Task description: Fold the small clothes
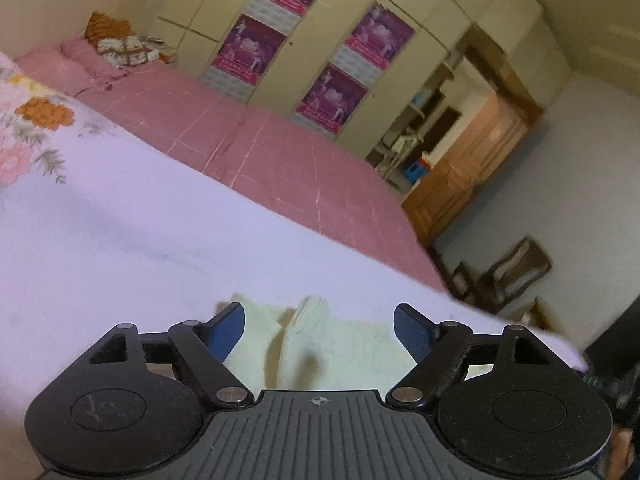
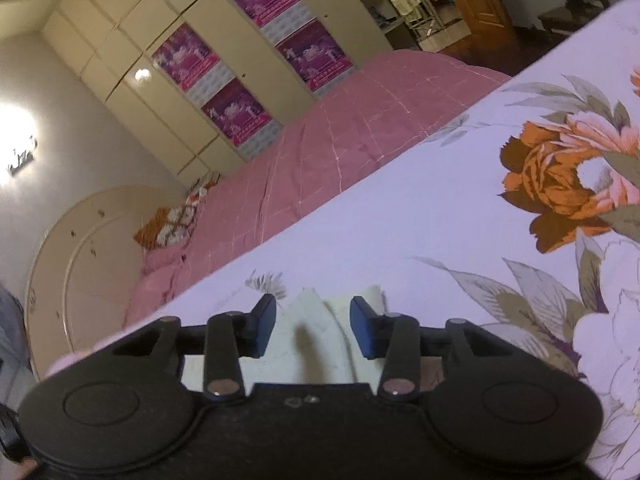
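Observation:
A small pale cream garment (image 1: 320, 340) lies on the lilac floral sheet (image 1: 120, 240), bunched with a raised fold in its middle. My left gripper (image 1: 319, 330) is open, its blue pads on either side of the cloth's raised fold, low over it. In the right wrist view the same cream garment (image 2: 316, 328) lies between the blue pads of my right gripper (image 2: 313, 328), which is open with a narrower gap. Most of the garment is hidden under both gripper bodies.
The lilac floral sheet (image 2: 440, 220) covers the near bed; a pink quilt (image 1: 280, 152) lies beyond it. Pillows (image 1: 120, 46) sit at the headboard. A cream wardrobe with purple posters (image 1: 332, 96), a wooden door (image 1: 472, 168) and a dark chair (image 1: 508, 276) stand past the bed.

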`<state>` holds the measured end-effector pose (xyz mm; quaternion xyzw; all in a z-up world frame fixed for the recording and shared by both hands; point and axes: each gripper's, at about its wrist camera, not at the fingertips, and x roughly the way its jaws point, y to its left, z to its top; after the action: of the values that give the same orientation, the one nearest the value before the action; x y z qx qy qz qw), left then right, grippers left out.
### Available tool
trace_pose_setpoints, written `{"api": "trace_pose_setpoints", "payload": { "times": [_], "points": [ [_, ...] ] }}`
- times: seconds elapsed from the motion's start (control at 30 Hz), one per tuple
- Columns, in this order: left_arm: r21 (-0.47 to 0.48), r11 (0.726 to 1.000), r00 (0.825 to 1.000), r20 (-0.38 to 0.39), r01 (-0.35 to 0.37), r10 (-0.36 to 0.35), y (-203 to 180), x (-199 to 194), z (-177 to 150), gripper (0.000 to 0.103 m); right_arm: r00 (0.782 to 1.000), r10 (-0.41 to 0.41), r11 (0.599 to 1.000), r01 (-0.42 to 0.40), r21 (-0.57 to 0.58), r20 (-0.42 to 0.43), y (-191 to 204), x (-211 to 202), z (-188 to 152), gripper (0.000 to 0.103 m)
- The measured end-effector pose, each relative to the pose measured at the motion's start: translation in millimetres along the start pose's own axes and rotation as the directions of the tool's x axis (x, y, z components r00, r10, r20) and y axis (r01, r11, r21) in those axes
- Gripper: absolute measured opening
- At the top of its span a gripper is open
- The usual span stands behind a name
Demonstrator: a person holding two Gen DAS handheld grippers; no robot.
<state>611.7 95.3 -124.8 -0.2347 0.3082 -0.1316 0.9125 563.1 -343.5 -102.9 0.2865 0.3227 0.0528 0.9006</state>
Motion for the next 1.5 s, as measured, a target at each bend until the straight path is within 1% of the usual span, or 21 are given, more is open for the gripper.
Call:
{"api": "trace_pose_setpoints", "payload": {
  "times": [0.03, 0.1, 0.2, 0.27, 0.3, 0.33, 0.37, 0.5, 0.57, 0.63, 0.7, 0.8, 0.87, 0.9, 0.93, 1.0, 1.03, 1.1, 1.2, 1.37, 1.5],
  "points": [
    [0.023, 1.0, 1.0, -0.022, -0.008, 0.008, -2.1, 2.9, 0.8, 0.067, 1.0, -0.004, 1.0, 0.004, -0.012, -0.006, 2.1, 1.2, -0.8, 0.038],
    [0.049, 0.999, 0.997, -0.075, -0.006, 0.009, -2.8, 10.2, 1.5, 0.06, 1.0, -0.011, 0.999, 0.01, -0.032, -0.018, 6.5, 3.7, -1.6, 0.037],
    [0.114, 0.993, 0.991, -0.135, -0.008, 0.024, -9.9, 19.6, 1.4, 0.057, 0.999, -0.035, 0.997, 0.032, -0.069, -0.041, 12.5, 9.0, -3.6, 0.035],
    [0.169, 0.985, 0.988, -0.146, -0.017, 0.042, -18.1, 19.3, 3.8, 0.056, 0.997, -0.061, 0.993, 0.055, -0.105, -0.055, 16.6, 12.4, -5.3, 0.03],
    [0.193, 0.981, 0.988, -0.146, -0.025, 0.054, -21.2, 18.7, 5.6, 0.041, 0.995, -0.075, 0.99, 0.067, -0.128, -0.065, 19.1, 14.4, -6.4, 0.018],
    [0.212, 0.976, 0.986, -0.147, -0.045, 0.077, -23.0, 18.7, 7.0, 0.011, 0.994, -0.081, 0.987, 0.07, -0.146, -0.073, 20.5, 16.7, -7.0, 0.007],
    [0.215, 0.975, 0.988, -0.125, -0.063, 0.091, -23.0, 17.0, 10.6, 0.004, 0.993, -0.087, 0.983, 0.074, -0.166, -0.075, 22.5, 17.2, -8.2, 0.005],
    [0.194, 0.976, 0.995, 0.028, -0.101, 0.097, -19.1, -4.4, 17.4, 0.004, 0.991, -0.136, 0.962, 0.136, -0.237, 0.016, 29.8, 8.3, -13.1, 0.003],
    [0.207, 0.973, 0.994, 0.031, -0.105, 0.101, -17.1, -4.5, 20.7, 0.004, 0.986, -0.152, 0.951, 0.164, -0.264, 0.063, 31.8, 2.7, -15.2, 0.003],
    [0.239, 0.963, 0.991, -0.004, -0.128, 0.132, -15.4, 4.5, 20.5, 0.004, 0.983, -0.161, 0.943, 0.18, -0.281, 0.089, 32.3, -0.5, -19.2, 0.003],
    [0.261, 0.955, 0.987, -0.031, -0.141, 0.155, -12.8, 10.1, 16.4, 0.004, 0.979, -0.191, 0.933, 0.204, -0.296, 0.072, 30.5, 5.6, -24.2, 0.004],
    [0.234, 0.956, 0.983, -0.001, -0.176, 0.181, -16.1, 2.5, 20.0, 0.004, 0.974, -0.224, 0.927, 0.227, -0.298, 0.047, 27.9, 14.7, -28.1, 0.005],
    [0.244, 0.947, 0.978, 0.042, -0.21, 0.205, -26.6, -10.9, 23.2, 0.004, 0.971, -0.231, 0.925, 0.24, -0.295, 0.064, 32.0, 8.6, -25.7, 0.018],
    [0.252, 0.944, 0.977, 0.059, -0.213, 0.205, -31.8, -16.9, 22.8, 0.018, 0.971, -0.226, 0.923, 0.24, -0.301, 0.08, 35.9, 4.0, -25.1, 0.023],
    [0.247, 0.948, 0.979, 0.071, -0.203, 0.191, -37.0, -23.2, 21.7, 0.053, 0.974, -0.208, 0.923, 0.226, -0.312, 0.092, 40.9, -1.5, -24.9, 0.023],
    [0.266, 0.953, 0.988, 0.076, -0.148, 0.132, -56.7, -26.4, 13.7, 0.082, 0.984, -0.153, 0.918, 0.177, -0.355, 0.097, 54.7, -7.5, -28.9, 0.024],
    [0.311, 0.944, 0.994, 0.058, -0.111, 0.098, -73.8, -24.5, 5.7, 0.082, 0.988, -0.13, 0.912, 0.151, -0.38, 0.081, 63.4, -4.8, -33.5, 0.024],
    [0.378, 0.922, 0.997, 0.02, -0.081, 0.08, -106.0, -15.1, -14.4, 0.082, 0.995, -0.098, 0.894, 0.101, -0.436, 0.028, 83.0, 7.5, -48.6, 0.025],
    [0.392, 0.917, 0.996, -0.017, -0.069, 0.082, -129.6, -0.2, -27.2, 0.082, 0.996, -0.083, 0.866, 0.061, -0.497, -0.022, 109.7, 25.4, -72.1, 0.027],
    [0.378, 0.916, 0.988, -0.025, -0.134, 0.155, -113.7, 7.8, -29.7, 0.082, 0.993, -0.118, 0.862, 0.101, -0.496, -0.002, 115.2, 34.5, -80.2, 0.048],
    [0.377, 0.905, 0.979, 0.011, -0.195, 0.206, -87.2, -7.3, -23.0, 0.082, 0.972, -0.225, 0.871, 0.234, -0.432, 0.072, 78.1, 23.6, -61.9, 0.045]
  ]
}}
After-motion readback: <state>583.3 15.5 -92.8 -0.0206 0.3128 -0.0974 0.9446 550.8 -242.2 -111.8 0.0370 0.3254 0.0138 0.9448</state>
